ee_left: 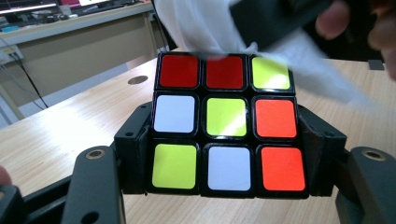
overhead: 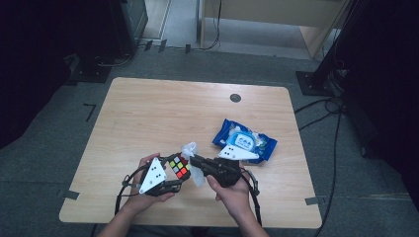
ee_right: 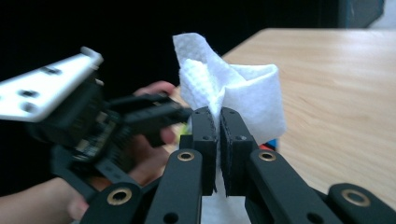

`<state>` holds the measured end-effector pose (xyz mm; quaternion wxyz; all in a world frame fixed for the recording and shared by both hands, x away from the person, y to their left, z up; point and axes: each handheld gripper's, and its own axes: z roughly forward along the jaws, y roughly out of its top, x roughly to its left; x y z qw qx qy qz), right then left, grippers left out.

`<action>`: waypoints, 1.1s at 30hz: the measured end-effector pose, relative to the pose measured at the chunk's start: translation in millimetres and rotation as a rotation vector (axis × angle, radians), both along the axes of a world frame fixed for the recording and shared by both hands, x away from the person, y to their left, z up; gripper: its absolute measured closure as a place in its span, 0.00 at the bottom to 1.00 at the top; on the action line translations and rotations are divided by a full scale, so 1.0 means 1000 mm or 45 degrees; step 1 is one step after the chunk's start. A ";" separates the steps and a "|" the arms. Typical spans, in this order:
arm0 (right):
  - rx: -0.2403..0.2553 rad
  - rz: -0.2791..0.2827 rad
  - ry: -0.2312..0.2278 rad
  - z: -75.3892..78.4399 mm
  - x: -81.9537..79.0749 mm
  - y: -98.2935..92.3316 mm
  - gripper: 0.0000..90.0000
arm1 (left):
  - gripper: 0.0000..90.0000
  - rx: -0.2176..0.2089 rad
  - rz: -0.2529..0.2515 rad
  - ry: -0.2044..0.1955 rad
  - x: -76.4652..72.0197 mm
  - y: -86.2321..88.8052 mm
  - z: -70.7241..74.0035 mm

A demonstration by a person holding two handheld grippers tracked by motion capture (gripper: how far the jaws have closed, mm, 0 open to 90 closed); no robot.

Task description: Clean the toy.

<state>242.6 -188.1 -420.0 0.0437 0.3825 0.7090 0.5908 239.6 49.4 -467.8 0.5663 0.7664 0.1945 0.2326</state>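
Above table's (overhead: pixel 148 108) near edge: left gripper (overhead: pixel 174 174) clamps puzzle cube (overhead: pixel 179 167), coloured face up; right gripper (overhead: pixel 193 160), pinching white wipe (overhead: pixel 192 157), sits just right of cube, wipe touching its top.

The high view looks forward and down from above the person's side, taking in the whole table (overhead: pixel 148 108) and the floor around it. The left gripper view sits very close behind a colour cube (ee_left: pixel 226 123), looking level across the tabletop toward a desk (ee_left: pixel 79 32). The right gripper view looks along its jaws, very near a white tissue (ee_right: pixel 243 93). All three views share cube, tissue and tabletop.
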 end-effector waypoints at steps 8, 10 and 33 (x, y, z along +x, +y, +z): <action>-0.136 -0.148 0.079 -0.023 0.018 -0.019 0.96 | 0.37 0.006 0.062 0.019 0.006 0.006 0.000; -0.164 -0.224 0.066 -0.024 0.021 -0.028 0.96 | 0.38 0.019 0.119 0.047 0.011 0.008 -0.002; -0.267 -0.422 0.051 -0.040 0.032 -0.056 0.96 | 0.37 0.081 0.611 0.452 0.058 0.026 -0.039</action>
